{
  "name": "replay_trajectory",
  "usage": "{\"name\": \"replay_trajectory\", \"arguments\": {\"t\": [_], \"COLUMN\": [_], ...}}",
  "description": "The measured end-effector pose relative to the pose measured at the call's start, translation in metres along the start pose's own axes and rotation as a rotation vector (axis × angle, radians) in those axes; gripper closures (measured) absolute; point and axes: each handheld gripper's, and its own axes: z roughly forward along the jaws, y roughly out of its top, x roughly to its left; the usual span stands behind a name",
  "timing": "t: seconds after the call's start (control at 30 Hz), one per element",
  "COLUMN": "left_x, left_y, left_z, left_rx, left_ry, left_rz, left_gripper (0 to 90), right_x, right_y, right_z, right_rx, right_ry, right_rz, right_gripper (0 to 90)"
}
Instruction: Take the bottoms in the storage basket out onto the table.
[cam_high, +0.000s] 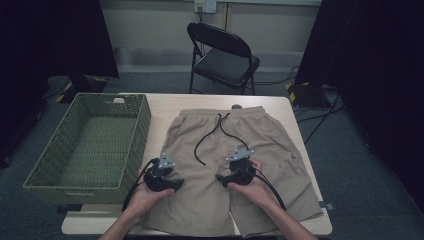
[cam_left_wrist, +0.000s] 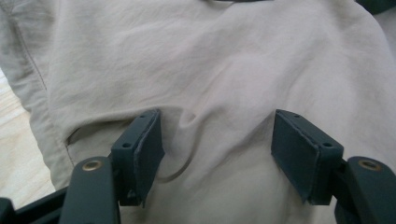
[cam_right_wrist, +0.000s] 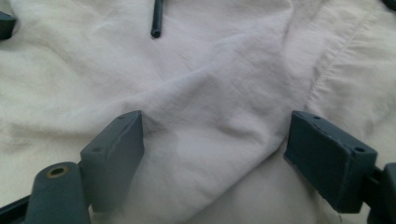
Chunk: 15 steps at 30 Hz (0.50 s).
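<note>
Presently: worktop (cam_high: 280, 102) with one garment, one basket, two hand-held grippers.

Worktop, pale wood, carrying all items; a black folding chair (cam_high: 223, 55) stands beyond its far edge. Shorts (cam_high: 270, 135), beige, spread flat across the centre and right, waistband at the far side, legs toward the near edge, black drawstring (cam_high: 210, 135) lying loose over the front. Basket (cam_high: 127, 130), green woven, at the left, just beside the shorts. Left gripper (cam_left_wrist: 217, 140), over the left leg, jaws standing apart, fabric with a small pucker between the pads, nothing clamped. Right gripper (cam_right_wrist: 212, 149), over the right leg, jaws likewise wide, a raised fold of cloth between them, not pinched.
</note>
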Motion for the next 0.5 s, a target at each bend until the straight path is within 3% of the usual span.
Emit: {"name": "replay_trajectory", "arguments": {"t": [0.23,0.5], "left_x": [-0.005,-0.023], "left_y": [0.001,0.007], "left_z": [0.001,0.007], "left_rx": [-0.013,-0.014], "left_ry": [-0.046,-0.078], "left_rz": [0.001,0.042], "left_gripper": [36.4,34.7], "right_x": [-0.015,-0.033], "right_y": [-0.007,-0.015], "right_z": [-0.008,-0.017], "right_rx": [0.008,0.015], "right_ry": [-0.006,-0.001], "right_rz": [0.004,0.003], "right_gripper": [18.4,18.4]}}
